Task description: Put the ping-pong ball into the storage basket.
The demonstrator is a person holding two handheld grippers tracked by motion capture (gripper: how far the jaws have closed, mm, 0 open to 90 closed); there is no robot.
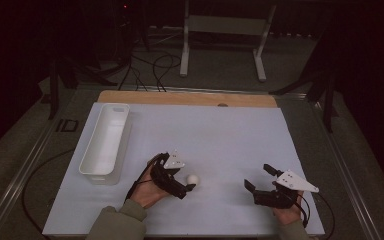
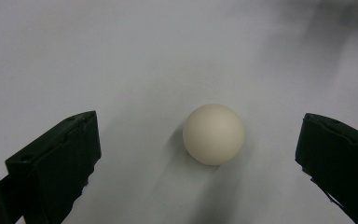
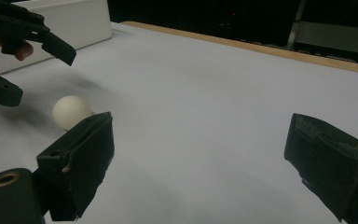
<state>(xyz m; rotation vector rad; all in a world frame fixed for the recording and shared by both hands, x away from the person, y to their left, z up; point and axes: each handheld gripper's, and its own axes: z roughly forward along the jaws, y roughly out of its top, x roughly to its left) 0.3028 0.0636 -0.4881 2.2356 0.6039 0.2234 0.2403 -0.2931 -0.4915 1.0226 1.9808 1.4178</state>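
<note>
- Two grippers work over the white counter point(image 1: 220, 135) in the high view: the left gripper point(image 1: 189, 187) reaches the small ball point(image 1: 193, 179), and the right gripper point(image 1: 258, 178) waits apart, fingers spread. A white bin point(image 1: 106, 142) stands left; the room behind is dark.
- Left gripper view: the ball point(image 2: 213, 134) lies between wide-open fingers point(image 2: 60, 163), untouched, apparently lined up for a grasp.
- Right gripper view: its fingers point(image 3: 81, 161) gape, gripping nothing; the ball point(image 3: 70, 112) sits beyond them.

2 black tools point(image 1: 187, 185) point(image 1: 259, 180) with grey 3-cornered plates, trailing black cables, olive sleeves point(image 1: 117, 220)

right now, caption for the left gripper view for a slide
Open left tool straddling a white ball on the table, not yet touching it.
</note>
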